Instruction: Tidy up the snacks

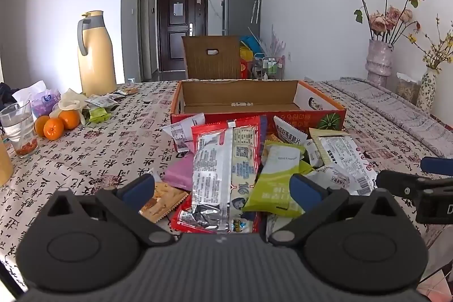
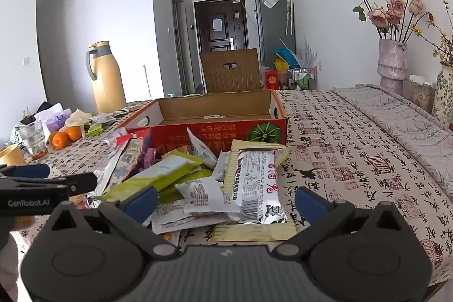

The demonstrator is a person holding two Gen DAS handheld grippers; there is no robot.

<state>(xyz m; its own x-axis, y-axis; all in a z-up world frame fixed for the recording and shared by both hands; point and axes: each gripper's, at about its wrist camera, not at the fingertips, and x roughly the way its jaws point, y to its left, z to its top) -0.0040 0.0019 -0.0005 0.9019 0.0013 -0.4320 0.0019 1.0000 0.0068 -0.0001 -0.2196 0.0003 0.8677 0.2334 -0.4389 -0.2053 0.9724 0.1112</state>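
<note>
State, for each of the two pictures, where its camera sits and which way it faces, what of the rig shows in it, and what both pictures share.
Left wrist view: sits on the left gripper, facing along the table toward the cardboard box; its own open jaws show, over the red packet, with the right gripper at the right edge.
Right wrist view: sits on the right gripper, facing the same way; its open jaws show, over the white packet, with the left gripper at the left edge.
Shared: box, snack pile, yellow flask, oranges, door.

Black grippers, blue fingers (image 1: pixel 138 190)
</note>
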